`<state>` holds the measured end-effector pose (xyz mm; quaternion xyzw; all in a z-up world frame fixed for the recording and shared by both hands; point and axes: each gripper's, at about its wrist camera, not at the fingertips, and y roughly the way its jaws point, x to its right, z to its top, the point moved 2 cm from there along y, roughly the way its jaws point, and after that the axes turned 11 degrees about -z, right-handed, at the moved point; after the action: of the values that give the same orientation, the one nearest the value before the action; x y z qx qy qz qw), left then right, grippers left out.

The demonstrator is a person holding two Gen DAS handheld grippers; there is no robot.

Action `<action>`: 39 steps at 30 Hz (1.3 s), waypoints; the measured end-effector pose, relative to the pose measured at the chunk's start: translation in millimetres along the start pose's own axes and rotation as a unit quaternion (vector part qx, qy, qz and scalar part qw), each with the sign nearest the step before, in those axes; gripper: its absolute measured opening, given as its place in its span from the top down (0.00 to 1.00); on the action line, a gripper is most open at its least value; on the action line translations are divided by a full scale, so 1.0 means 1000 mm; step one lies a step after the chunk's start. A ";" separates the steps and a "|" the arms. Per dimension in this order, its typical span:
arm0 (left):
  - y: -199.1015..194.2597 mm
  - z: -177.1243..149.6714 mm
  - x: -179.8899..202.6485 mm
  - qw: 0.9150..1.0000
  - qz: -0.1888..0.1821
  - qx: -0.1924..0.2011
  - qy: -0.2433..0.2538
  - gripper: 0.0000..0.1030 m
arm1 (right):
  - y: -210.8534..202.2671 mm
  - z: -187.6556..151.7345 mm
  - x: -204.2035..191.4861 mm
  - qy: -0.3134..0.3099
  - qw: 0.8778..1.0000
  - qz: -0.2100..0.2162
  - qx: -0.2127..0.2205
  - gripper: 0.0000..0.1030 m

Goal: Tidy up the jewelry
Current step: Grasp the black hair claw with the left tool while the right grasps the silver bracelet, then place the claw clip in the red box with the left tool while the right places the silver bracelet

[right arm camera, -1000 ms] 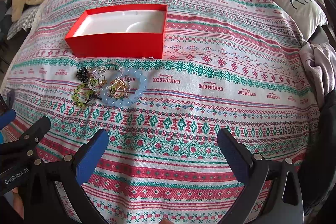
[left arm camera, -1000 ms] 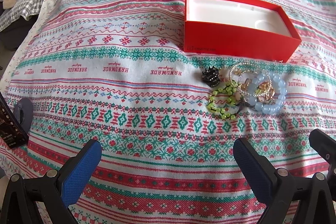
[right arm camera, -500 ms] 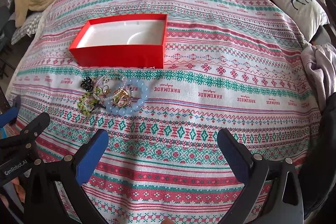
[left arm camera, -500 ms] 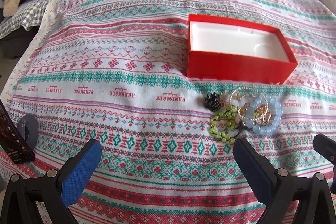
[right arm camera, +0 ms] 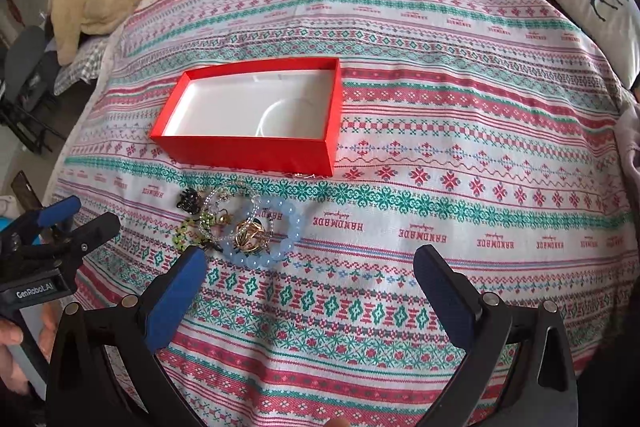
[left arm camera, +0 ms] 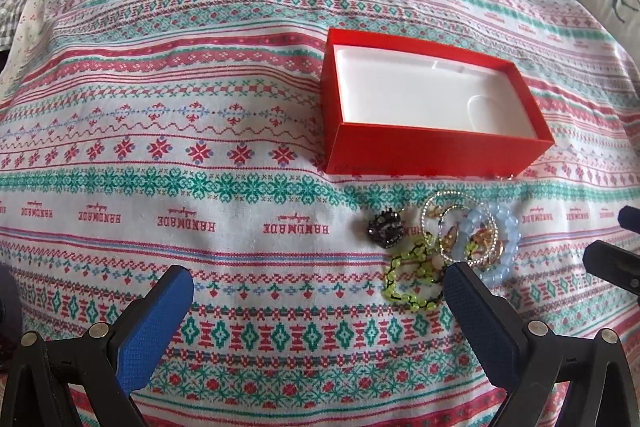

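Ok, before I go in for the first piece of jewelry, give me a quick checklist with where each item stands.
1. Red box open, white inside bare: ok.
2. Left gripper jaws wide apart, holding nothing: ok.
3. Right gripper jaws wide apart, holding nothing: ok.
4. Pieces separated for a single pick: not ok. The light blue bead bracelet, green bead bracelet and gold pieces overlap in one pile.
5. Dark beaded piece lies apart at the pile's edge: ok.
6. Whether the strands are tangled together: cannot tell.
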<state>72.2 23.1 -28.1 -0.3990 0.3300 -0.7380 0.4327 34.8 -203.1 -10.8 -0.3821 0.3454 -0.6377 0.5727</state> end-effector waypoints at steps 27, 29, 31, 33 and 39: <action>0.067 0.025 0.000 0.985 -0.144 -0.052 -0.077 0.68 | 0.060 0.032 -0.019 0.076 0.987 0.118 -0.079 0.63; 0.073 0.023 0.004 0.987 -0.127 -0.059 -0.077 0.70 | 0.063 0.033 -0.024 0.071 0.987 0.115 -0.085 0.66; 0.078 0.023 0.007 0.989 -0.112 -0.064 -0.079 0.72 | 0.068 0.033 -0.028 0.065 0.988 0.101 -0.092 0.69; 0.079 0.022 0.008 0.990 -0.100 -0.066 -0.077 0.77 | 0.073 0.032 -0.033 0.061 0.989 0.089 -0.100 0.74; 0.082 0.026 0.019 0.993 -0.078 -0.058 -0.067 0.78 | 0.076 0.030 -0.042 0.047 0.991 0.078 -0.101 0.93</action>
<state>120.5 -31.0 -78.8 -0.4969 0.3099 -0.7207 0.3710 99.0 -169.1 -66.8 -0.3794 0.4636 -0.5705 0.5619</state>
